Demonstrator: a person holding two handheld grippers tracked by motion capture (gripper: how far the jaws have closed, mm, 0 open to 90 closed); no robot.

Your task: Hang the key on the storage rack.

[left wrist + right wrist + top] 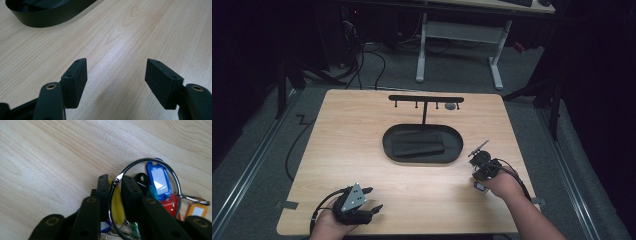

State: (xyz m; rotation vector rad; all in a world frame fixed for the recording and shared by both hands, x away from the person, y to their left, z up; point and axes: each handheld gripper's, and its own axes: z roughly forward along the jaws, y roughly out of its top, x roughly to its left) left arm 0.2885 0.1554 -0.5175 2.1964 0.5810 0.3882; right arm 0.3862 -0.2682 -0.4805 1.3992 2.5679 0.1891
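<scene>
The jaws of the right gripper [115,185] are drawn close together with the thin metal key ring [175,176] between them, its clasp just at their tips; whether the pads already press the wire is hard to tell, though the gap is narrow and the ring runs straight down through it. Coloured key tags hang on that ring: a blue tag [158,178], a yellow tag [117,206] partly behind the jaws, a red tag [172,207], an orange tag [198,210] at the edge and a black tag [142,179]. The bunch lies on the wooden surface [362,145] near its right side, in front of the right hand [499,182], which reaches in from the lower edge with the forearm angled up and to the left and the gripper pointing down onto the keys. The left gripper [116,75] has its jaws spread wide over bare wood, nothing between them. The left hand [332,220] rests low at the near left edge of the surface, its gripper lying roughly level and pointing to the right. Farther back, in the middle, stands a black oval tray [389,145] with a hook rack [426,99] rising behind it, well apart from both hands.
</scene>
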